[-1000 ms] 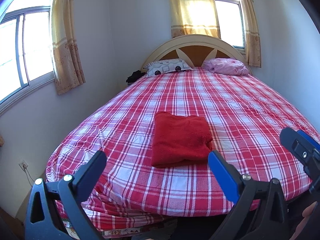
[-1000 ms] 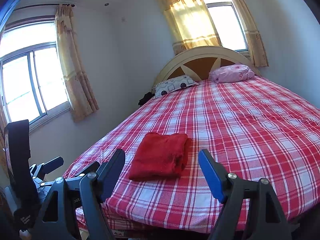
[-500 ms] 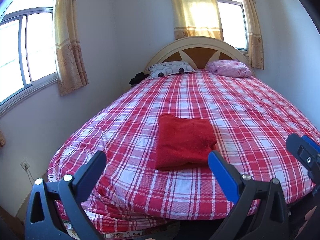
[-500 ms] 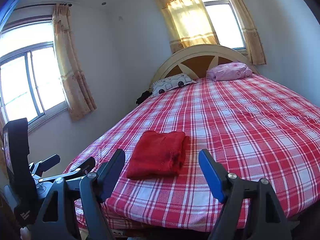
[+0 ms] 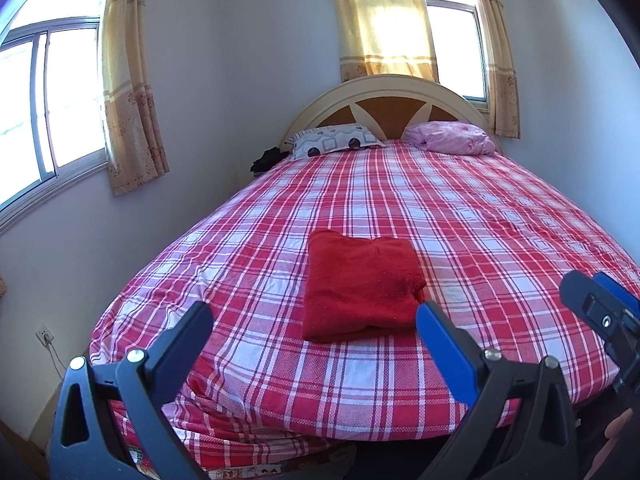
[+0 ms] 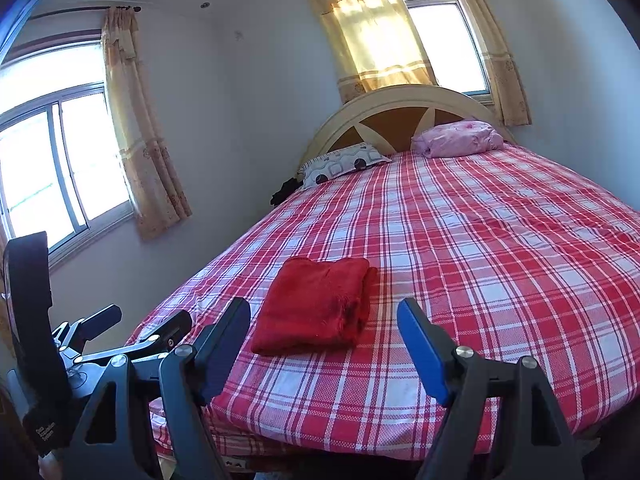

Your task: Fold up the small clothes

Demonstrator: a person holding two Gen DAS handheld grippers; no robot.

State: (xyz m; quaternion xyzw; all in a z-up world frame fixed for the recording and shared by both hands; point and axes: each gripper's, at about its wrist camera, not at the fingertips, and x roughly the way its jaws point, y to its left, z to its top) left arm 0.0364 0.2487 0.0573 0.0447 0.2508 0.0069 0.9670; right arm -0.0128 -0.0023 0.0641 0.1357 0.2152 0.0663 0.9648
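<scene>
Your left hand-held gripper (image 5: pixel 312 320) hangs w/ jaws wide apart, nothing between the pads; it sits off the foot of the bed (image 5: pixel 500 220), clear of the cover. Your right hand-held gripper (image 6: pixel 324 320) is the same: jaws spread, nothing clamped, hovering short of the mattress edge. Neither touches any fabric.

The red garment (image 5: pixel 360 284) lies folded into a neat rectangle on the red-and-white plaid sheet, near the foot end, approx. centred left-to-right in the left wrist view. In the right wrist view it sits a bit left of centre, framed between your two fingers but beyond them, not in contact. One folded edge on its right side shows stacked layers. The sheet around it is mostly flat, w/ some rumpling at the near left corner of the bed.

In the right wrist view you can see your left tool at the lower left, its black fingers apart, beside the bed's corner. In the left wrist view the right tool's blue-and-black fingertips show at the far right edge.

At the head end: a patterned grey-white pillow (image 5: pixel 332 142) on the left, a pink bundle of bedding (image 5: pixel 448 138) on the right, both against the arched headboard (image 5: pixel 392 96). Curtains (image 5: pixel 132 92) hang at the side and back windows. A dark item sits beside the bed near the pillow; can't tell what it is.
</scene>
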